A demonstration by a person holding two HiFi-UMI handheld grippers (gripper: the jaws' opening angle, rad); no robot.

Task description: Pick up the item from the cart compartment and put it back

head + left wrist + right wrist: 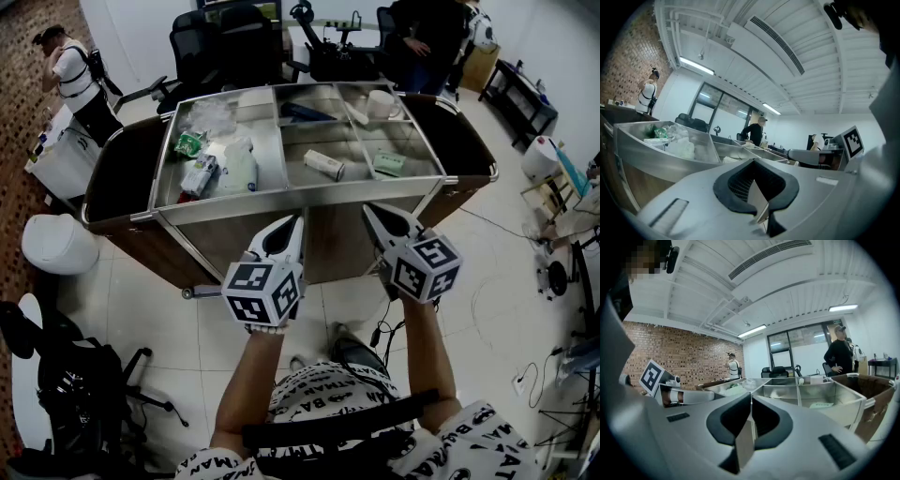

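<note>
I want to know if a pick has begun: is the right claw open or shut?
Shut and empty: in the right gripper view the right claw has its jaws meeting at the tips, nothing between them.

White tile floor [141,300], brick wall [684,352], black office chairs [246,37], ceiling strip lights [697,66].

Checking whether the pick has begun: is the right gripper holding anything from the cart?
No, the right gripper has its jaws together with nothing between them, short of the cart.
</note>
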